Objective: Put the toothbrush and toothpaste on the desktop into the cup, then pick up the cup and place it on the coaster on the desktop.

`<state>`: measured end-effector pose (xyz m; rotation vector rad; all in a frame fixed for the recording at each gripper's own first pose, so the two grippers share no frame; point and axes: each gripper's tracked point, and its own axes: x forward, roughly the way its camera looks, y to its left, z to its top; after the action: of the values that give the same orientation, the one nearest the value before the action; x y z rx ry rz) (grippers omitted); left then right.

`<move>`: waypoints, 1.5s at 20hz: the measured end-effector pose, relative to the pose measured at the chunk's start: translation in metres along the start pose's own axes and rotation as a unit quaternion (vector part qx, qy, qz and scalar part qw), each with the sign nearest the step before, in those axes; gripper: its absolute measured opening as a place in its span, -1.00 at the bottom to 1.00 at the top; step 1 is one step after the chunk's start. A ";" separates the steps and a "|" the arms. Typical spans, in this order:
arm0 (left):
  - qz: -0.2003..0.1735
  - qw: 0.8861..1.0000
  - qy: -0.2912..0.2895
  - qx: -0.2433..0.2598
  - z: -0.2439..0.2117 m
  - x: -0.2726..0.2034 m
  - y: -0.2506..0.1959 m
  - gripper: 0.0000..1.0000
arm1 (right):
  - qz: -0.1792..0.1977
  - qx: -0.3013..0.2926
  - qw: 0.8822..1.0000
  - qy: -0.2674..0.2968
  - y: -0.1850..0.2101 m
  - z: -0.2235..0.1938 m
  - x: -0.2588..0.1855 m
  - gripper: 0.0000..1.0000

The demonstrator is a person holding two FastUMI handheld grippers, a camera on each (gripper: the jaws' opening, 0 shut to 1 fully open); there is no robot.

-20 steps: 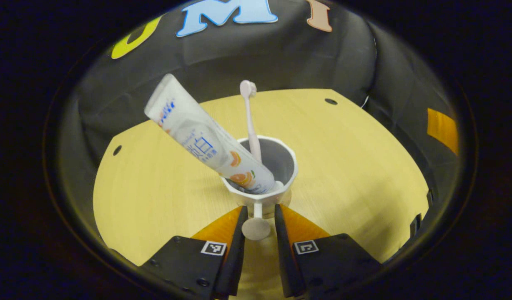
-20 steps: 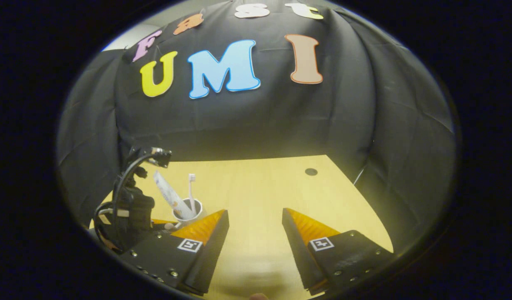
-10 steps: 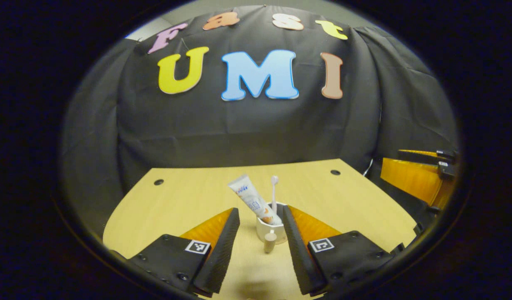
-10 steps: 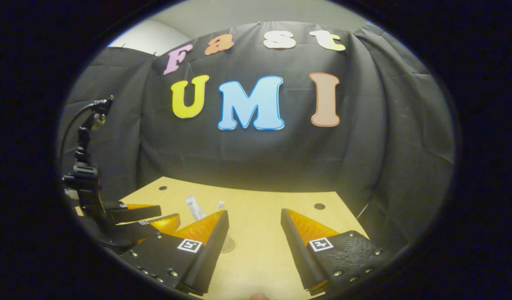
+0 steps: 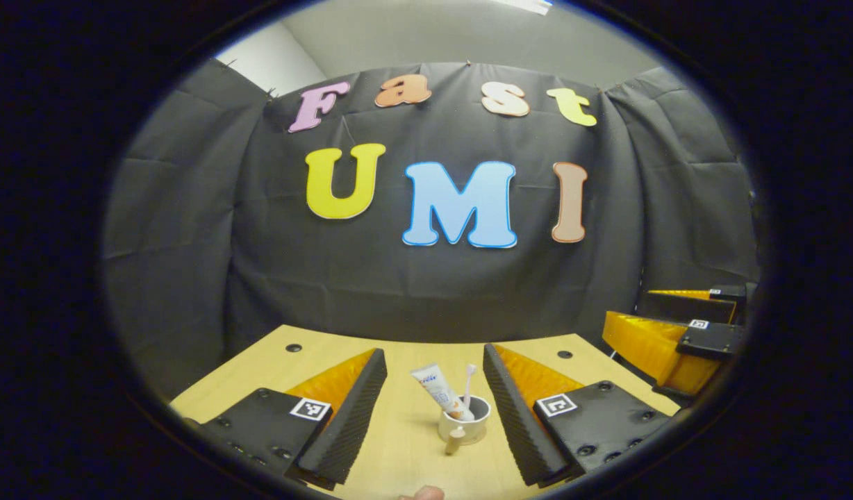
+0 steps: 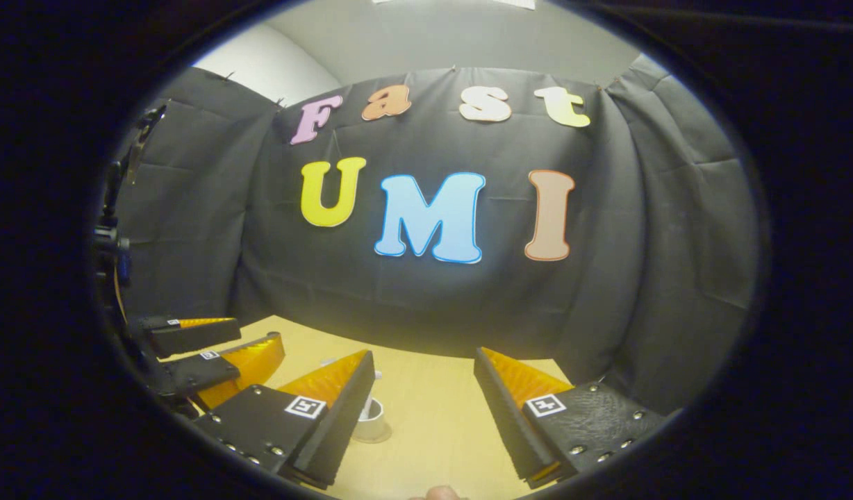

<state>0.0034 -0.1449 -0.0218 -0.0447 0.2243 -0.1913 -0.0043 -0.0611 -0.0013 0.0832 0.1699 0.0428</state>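
A white cup (image 5: 466, 425) stands upright on the wooden table (image 5: 406, 451), its handle (image 5: 456, 439) turned toward me. Inside it the toothpaste tube (image 5: 437, 390) leans left and the pink toothbrush (image 5: 469, 383) stands nearly straight. My left gripper (image 5: 433, 349) is open and drawn back from the cup, which sits free between and beyond its fingers. In the right gripper view the cup (image 6: 369, 419) peeks out beside the left finger, with a pale round edge under its base. My right gripper (image 6: 423, 353) is open and holds nothing.
My right gripper (image 5: 666, 339) hovers at the table's right side in the left gripper view. My left gripper (image 6: 214, 355) sits at the left in the right gripper view. Small dark holes (image 5: 293, 347) mark the table's far corners. Black cloth closes the back.
My left gripper opened off the cup's handle, then drew back and tilted upward, so the cup looks smaller. My right gripper also pulled back and tilted up.
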 end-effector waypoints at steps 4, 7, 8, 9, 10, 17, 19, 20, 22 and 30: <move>-0.006 1.000 -0.017 -0.003 0.011 0.004 0.004 0.97 | -0.012 -0.005 1.000 -0.006 0.002 0.003 -0.001 0.79; -0.010 1.000 -0.029 -0.002 0.016 0.007 0.009 0.96 | -0.022 0.006 1.000 -0.005 0.005 0.003 -0.002 0.78; -0.011 0.999 -0.032 0.002 0.018 0.006 0.012 0.96 | -0.023 0.009 1.000 -0.006 0.007 0.003 -0.002 0.78; -0.012 0.999 -0.037 0.004 0.022 0.005 0.013 0.96 | -0.027 0.009 1.000 -0.007 0.007 0.003 -0.003 0.82; -0.015 0.999 -0.038 0.004 0.023 0.004 0.013 0.96 | -0.033 0.007 0.999 -0.006 0.007 0.003 -0.003 0.79; -0.034 0.998 -0.047 0.003 0.027 0.009 0.016 0.96 | -0.059 0.008 0.998 -0.008 0.007 0.006 -0.005 0.78; -0.039 0.998 -0.051 0.004 0.027 0.011 0.016 0.67 | -0.068 0.005 0.998 -0.010 0.006 0.008 -0.006 0.82; -0.039 0.998 -0.053 0.005 0.028 0.011 0.018 0.67 | -0.072 0.004 0.997 -0.011 0.006 0.009 -0.005 0.82; -0.044 0.998 -0.053 0.003 0.027 0.014 0.019 0.96 | -0.078 0.003 0.997 -0.009 0.008 0.009 -0.005 0.78; -0.052 0.997 -0.047 0.007 0.020 0.026 0.027 0.89 | -0.106 0.014 0.994 -0.014 0.002 0.010 -0.002 0.79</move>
<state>0.0380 -0.1231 -0.0098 -0.0508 0.1265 -0.2943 -0.0050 -0.0600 0.0090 0.0939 0.1508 -0.1728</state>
